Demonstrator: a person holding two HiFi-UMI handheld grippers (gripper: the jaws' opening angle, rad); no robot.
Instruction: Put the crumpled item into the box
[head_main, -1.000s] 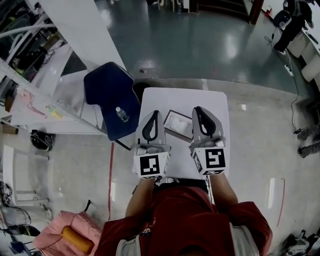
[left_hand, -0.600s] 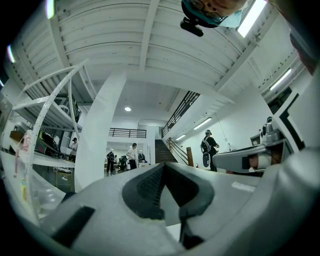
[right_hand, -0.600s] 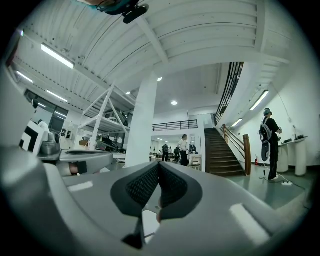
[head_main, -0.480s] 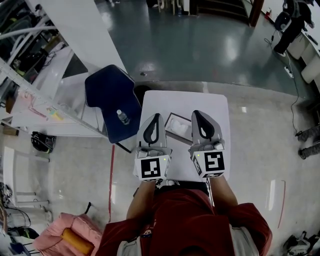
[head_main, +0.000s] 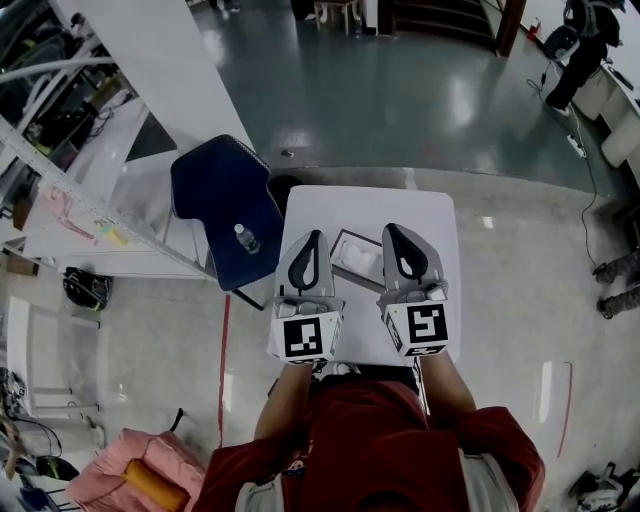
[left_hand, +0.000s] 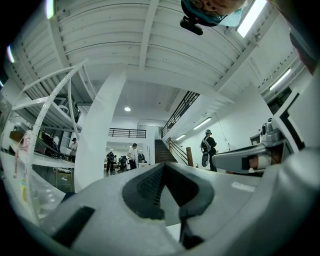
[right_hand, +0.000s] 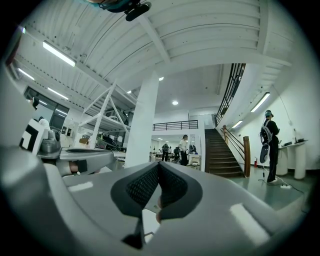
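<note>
White table (head_main: 370, 205) is standing on a glossy grey floor (head_main: 400, 90) in a large open hall.

1. Left gripper (head_main: 311, 236): the jaws are resting together, tip against tip, with nothing between them. The body is lying along the left side of the table, and its outer side is sitting at that edge.
2. Right gripper (head_main: 392, 229): the jaws are likewise pressed together and holding nothing. The body is running parallel to the left one, leaving a narrow strip of tabletop before the right edge.
3. Box (head_main: 350, 236): it is sitting flat on the table in the gap between the two grippers, close to both, turned slightly askew.
4. Crumpled item (head_main: 358, 258): a pale mass is lying inside the box; it is too small to confirm its shape.
5. Beyond the box, bare tabletop is extending to the far edge.
6. Blue chair (head_main: 222, 200): it is standing just beside the table's left edge, carrying an upright bottle (head_main: 245, 238).
7. Open floor is surrounding the far and right sides of the table.
</note>
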